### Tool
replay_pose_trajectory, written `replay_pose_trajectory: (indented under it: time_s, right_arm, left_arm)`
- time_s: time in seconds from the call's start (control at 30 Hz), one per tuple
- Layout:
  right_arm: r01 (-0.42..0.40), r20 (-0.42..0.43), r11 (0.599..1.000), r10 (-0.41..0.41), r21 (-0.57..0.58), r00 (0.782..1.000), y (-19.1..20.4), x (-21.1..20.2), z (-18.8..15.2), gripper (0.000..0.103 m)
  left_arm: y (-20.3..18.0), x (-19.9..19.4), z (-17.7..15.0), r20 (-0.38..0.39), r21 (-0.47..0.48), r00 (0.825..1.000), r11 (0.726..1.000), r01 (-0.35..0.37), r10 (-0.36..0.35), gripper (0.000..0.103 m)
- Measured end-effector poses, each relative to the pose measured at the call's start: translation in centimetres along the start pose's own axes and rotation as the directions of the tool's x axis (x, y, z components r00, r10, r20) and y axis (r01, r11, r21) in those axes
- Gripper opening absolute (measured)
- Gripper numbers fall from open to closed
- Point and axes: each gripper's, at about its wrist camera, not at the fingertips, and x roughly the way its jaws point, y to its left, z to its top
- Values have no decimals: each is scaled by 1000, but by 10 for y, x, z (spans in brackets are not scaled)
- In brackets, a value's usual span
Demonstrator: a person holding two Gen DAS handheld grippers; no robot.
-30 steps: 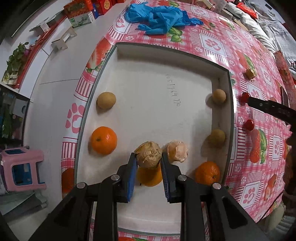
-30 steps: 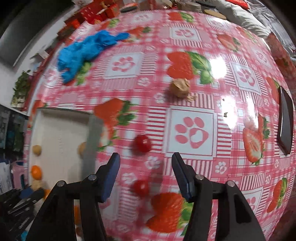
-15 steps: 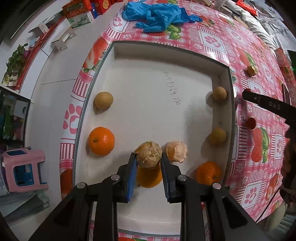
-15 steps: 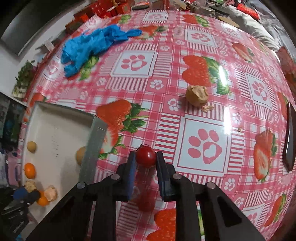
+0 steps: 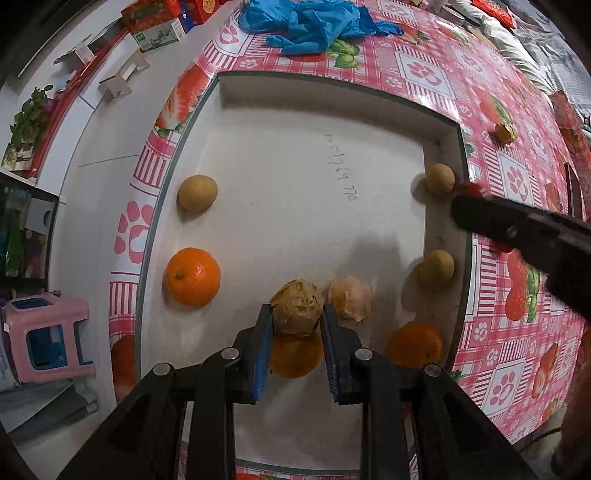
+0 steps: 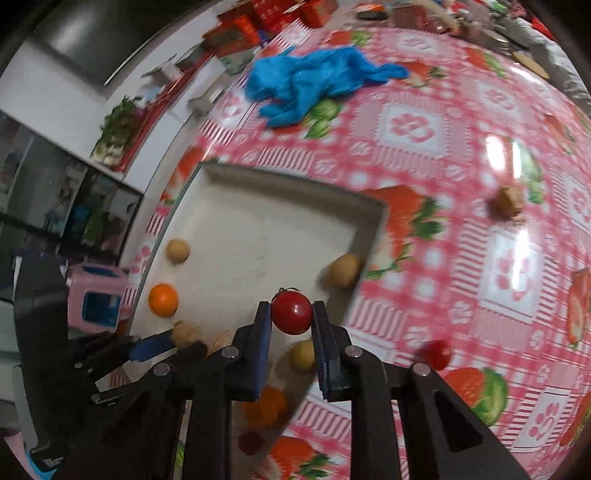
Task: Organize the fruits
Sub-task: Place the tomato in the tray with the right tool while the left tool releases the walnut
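My left gripper [image 5: 296, 319] is shut on a brown wrinkled fruit [image 5: 296, 311], held above the white tray [image 5: 288, 96] over an orange [image 5: 295, 356]. My right gripper [image 6: 291, 314] is shut on a red cherry tomato [image 6: 291, 312], held over the tray's right edge [image 6: 369, 236]; it shows as a dark arm in the left wrist view [image 5: 517, 232]. In the tray lie oranges [image 5: 192, 277], a peeled one [image 5: 351, 298] and small tan fruits [image 5: 197, 192]. A second tomato [image 6: 436, 353] and a brown fruit [image 6: 509, 201] lie on the tablecloth.
Blue gloves [image 5: 314, 22] lie on the red strawberry-patterned tablecloth [image 6: 480, 258] beyond the tray. A dark flat object [image 5: 570, 192] lies at the table's right. A pink stool [image 5: 44, 339] stands on the floor left of the table. Boxes [image 6: 236, 33] sit at the far edge.
My right gripper shut on the cherry tomato, lifted it and carried it left toward the tray. My left gripper stayed still, holding the brown fruit.
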Motion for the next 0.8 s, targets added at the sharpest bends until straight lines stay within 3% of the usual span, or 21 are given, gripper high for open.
replay_pose_trajectory:
  time_s: [0.2,0.23,0.27,0.33,0.4,0.5,0.8]
  right_arm:
    - [-5,-58,1000,4,-14,998,5,15,-7,28]
    - [-4,-58,1000,3,-21,998,7,14,-8,35]
    - [-2,-54,1000,1,-26,999,9,13,-9,41]
    - [-6,-49,1000,5,-26,999,11,10,-9,60]
    - [-5,-37,1000,4,-22,999,11,5,-9,64]
    - [6,-36,1000,-7,-14,999,10,1,-9,82]
    - [125,-12,992,-125,25,992,-16,-21,-21,91]
  left_arm:
    - [-2,6,-4,-11,7,1000,1000,-14,15,30]
    - [-1,7,-5,-15,6,1000,1000,-20,20,41]
    - [0,7,-5,-16,2,1000,1000,-23,23,65]
    - [2,3,-9,8,-13,999,999,-38,38,79]
    - [3,0,-11,14,-12,999,999,-40,40,79]
    - [3,1,-12,-4,-15,998,998,-67,67,79]
    - [-12,-6,-8,-9,5,996,996,-90,90,79]
